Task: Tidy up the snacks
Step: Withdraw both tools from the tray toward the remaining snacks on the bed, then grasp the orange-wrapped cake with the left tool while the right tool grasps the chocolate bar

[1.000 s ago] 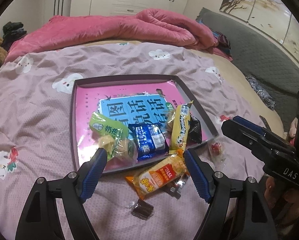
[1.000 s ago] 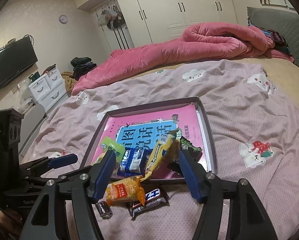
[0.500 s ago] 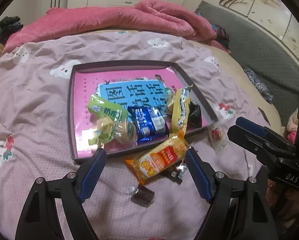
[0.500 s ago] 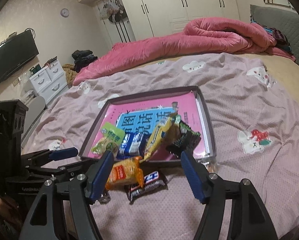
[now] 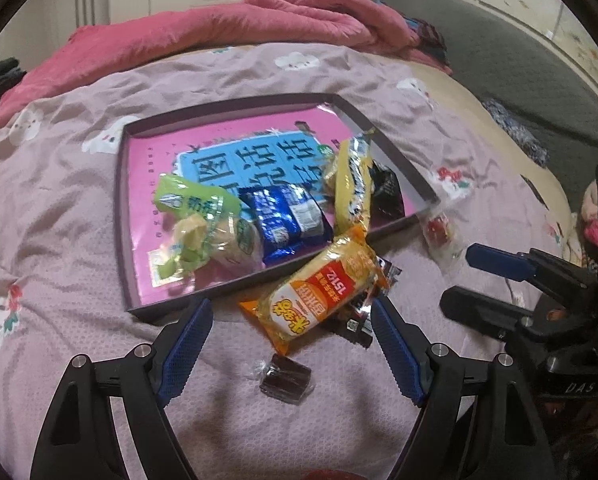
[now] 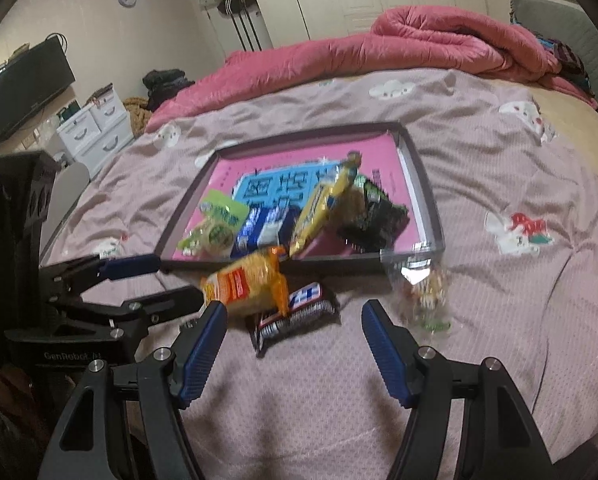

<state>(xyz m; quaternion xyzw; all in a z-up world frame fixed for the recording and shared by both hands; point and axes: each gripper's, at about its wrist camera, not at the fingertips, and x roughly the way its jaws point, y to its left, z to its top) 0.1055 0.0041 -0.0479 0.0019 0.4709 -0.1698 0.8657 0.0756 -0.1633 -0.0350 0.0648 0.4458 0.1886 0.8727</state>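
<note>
A dark-rimmed tray [image 5: 125, 216] lies on the bed with a green packet [image 5: 203, 220], a blue packet [image 5: 287, 220], a yellow bar [image 5: 353, 184] and a black packet [image 5: 387, 188] in it. An orange packet [image 5: 319, 296] leans on the tray's front rim, over a dark chocolate bar [image 6: 295, 312]. My left gripper [image 5: 290, 306] hangs open just above the orange packet, gripping nothing. A small dark candy [image 5: 285, 374] lies between its fingers, lower down. My right gripper [image 6: 294, 307] is open above the chocolate bar, and a clear candy bag [image 6: 423, 292] lies to its right.
The pink-grey bedsheet [image 6: 499, 320] spreads around the tray, with a rolled pink quilt [image 6: 419, 40] behind. A pink book [image 5: 235, 136] lines the tray floor. In the right wrist view the left gripper [image 6: 175, 278] sits close at the left; white drawers [image 6: 95, 128] stand beyond the bed.
Both grippers have sunk toward the snacks at the tray's front rim, which now look larger and nearer. No snack has moved.
</note>
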